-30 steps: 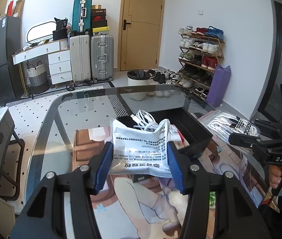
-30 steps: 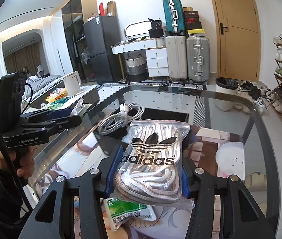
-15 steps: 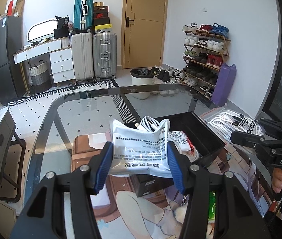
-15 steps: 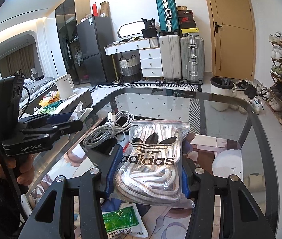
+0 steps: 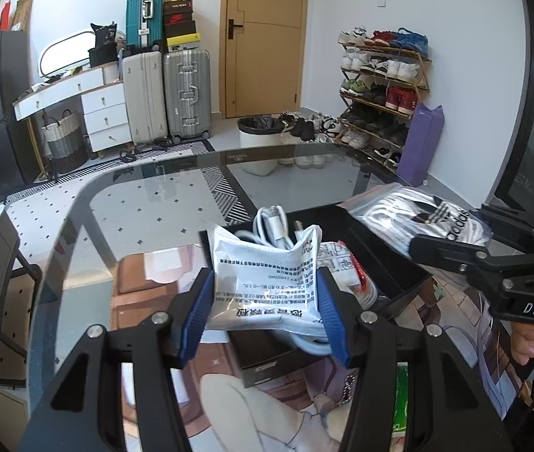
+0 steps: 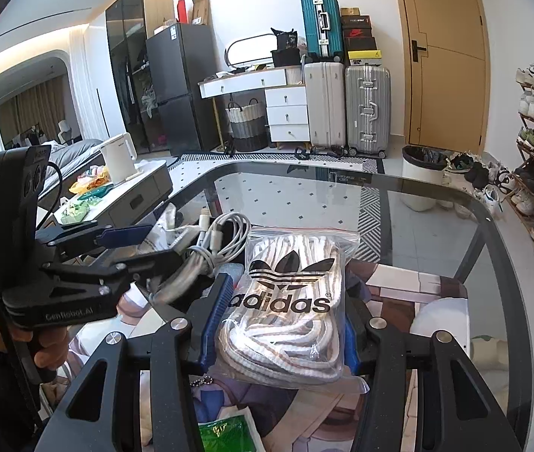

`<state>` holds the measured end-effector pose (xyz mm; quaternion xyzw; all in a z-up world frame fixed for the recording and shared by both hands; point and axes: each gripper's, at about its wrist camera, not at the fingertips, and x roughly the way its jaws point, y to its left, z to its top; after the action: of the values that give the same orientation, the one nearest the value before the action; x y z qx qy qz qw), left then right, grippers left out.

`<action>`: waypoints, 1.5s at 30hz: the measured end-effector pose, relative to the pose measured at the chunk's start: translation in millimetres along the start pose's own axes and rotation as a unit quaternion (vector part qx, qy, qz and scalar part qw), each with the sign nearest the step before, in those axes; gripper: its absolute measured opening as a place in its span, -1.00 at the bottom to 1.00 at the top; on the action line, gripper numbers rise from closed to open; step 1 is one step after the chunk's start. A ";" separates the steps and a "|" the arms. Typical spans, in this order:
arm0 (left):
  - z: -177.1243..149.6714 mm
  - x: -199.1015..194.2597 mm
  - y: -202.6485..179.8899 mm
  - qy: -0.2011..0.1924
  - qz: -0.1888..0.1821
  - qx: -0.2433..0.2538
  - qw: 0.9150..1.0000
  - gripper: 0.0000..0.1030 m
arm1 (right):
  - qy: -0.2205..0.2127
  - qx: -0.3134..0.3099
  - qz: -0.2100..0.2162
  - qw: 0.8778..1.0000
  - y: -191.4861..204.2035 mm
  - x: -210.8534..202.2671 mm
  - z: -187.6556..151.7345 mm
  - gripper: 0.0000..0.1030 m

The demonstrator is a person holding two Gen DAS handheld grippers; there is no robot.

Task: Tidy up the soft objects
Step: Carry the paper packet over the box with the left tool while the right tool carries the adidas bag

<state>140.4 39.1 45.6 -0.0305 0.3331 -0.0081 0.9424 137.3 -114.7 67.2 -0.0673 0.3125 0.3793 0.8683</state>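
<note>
- We are pinching a white printed pouch [image 5: 267, 286] in the left gripper [image 5: 265, 314], blue pads pressing both its sides; it is hanging just above the near end of the black box [image 5: 380, 248].
- We are squeezing a clear zip bag of striped laces [image 6: 285, 301] in the right gripper [image 6: 278, 324], jaws closed on it at both edges; in the left view the bag is hovering over the box's right rim.
- Already sitting in the box: a coiled white cable [image 6: 218, 237] and a small red-and-white packet [image 5: 346, 263].
- The box is sitting on a printed mat [image 5: 146, 293] on the glass table [image 5: 153, 203]. A green packet [image 6: 229, 433] is lying on the mat below the right gripper, not yet picked up.
- Step in hand, as we are reading it: carrying both soft items to the box for dropping in.
- Next move calls for getting each item clear inside the walls, then spreading the jaws one at a time so the two grippers are not crowding each other.
- The cable is taking up the far end, so we are aiming for the free floor nearer us.
</note>
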 end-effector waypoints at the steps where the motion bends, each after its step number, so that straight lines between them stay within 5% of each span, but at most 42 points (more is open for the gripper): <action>1: -0.2 3.6 -2.2 0.003 -0.001 0.002 1.000 0.03 | 0.002 -0.002 0.000 1.000 0.2 2.2 0.0 -0.02; 45: 5.5 32.9 -1.5 0.035 -0.024 0.014 0.999 0.12 | 0.054 -0.027 0.023 0.998 -11.0 70.7 0.8 -0.02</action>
<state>169.4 36.7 29.2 -0.0253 0.3652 -0.0367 0.9299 182.0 -78.5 24.6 -0.1036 0.3498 0.4035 0.8391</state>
